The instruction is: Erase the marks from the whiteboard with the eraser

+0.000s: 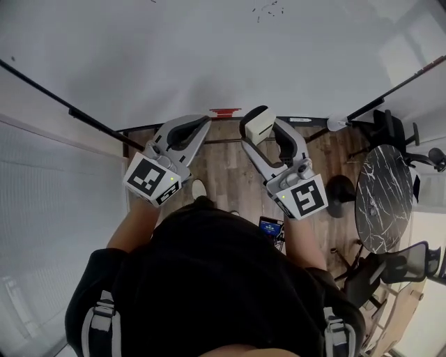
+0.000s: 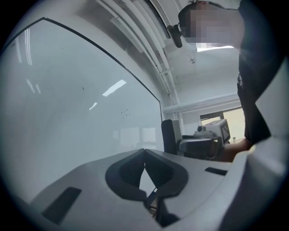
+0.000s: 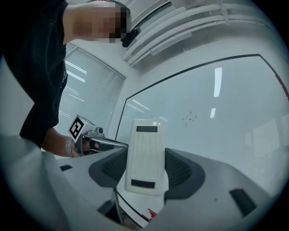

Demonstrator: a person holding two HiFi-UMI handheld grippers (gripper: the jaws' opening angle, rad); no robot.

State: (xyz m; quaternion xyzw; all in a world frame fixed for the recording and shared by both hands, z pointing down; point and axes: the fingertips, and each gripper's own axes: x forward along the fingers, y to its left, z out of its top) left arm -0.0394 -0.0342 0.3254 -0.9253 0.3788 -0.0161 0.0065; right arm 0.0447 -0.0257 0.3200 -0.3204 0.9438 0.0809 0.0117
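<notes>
Eraser [image 3: 144, 151]: a pale, oblong block clamped between the jaws of my right tongs [image 3: 145, 168], one dark pad pressing each long side. Its long axis runs up the right gripper view, in line with the jaws. The far end points at the whiteboard [image 1: 209, 56], and the ribbed back faces the camera. Two dark rectangular patches sit on that back, one near each end; any print on them is too small to read. In the head view the eraser lies just right of centre, in front of the board's lower edge, and it appears to be clear of the surface.

Marks [image 1: 268, 10]: a small cluster of dark strokes at the top of the head view, well apart from the eraser. I cannot make them out as letters.

Red label [image 1: 225, 111], at the board's lower edge: illegible.

Left tongs [image 2: 144, 155]: jaws together, tips touching, nothing between them.

Each marker cube [image 1: 152, 179] carries a black-and-white square pattern.
</notes>
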